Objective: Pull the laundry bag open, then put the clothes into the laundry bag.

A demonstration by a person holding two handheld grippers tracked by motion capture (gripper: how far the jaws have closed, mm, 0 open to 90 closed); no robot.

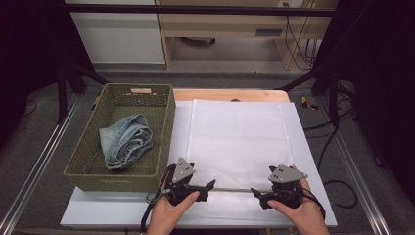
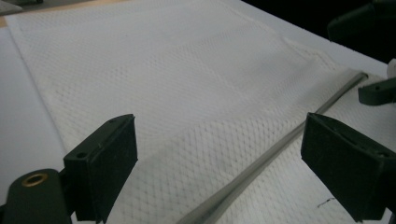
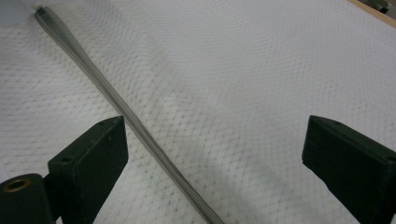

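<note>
On the white table [image 1: 313,196] lies a white mesh bag [image 1: 237,137] with its zip [image 1: 232,189] at 6 o'clock, and the left gripper [image 1: 211,185] and right gripper [image 1: 254,192], both wide open and empty, look ready to pinch it, while jeans [image 1: 125,140] wait in the green basket [image 1: 93,177] at 9 o'clock.

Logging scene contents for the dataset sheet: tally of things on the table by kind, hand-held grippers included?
Green woven basket: 1
Folded denim jeans, lying in the basket: 1
White mesh bag with a grey zipper along its near edge, flat on the board: 1
Hand-held grippers: 2, the left hand-held gripper and the right hand-held gripper, both with jaws open
Total: 5
</note>
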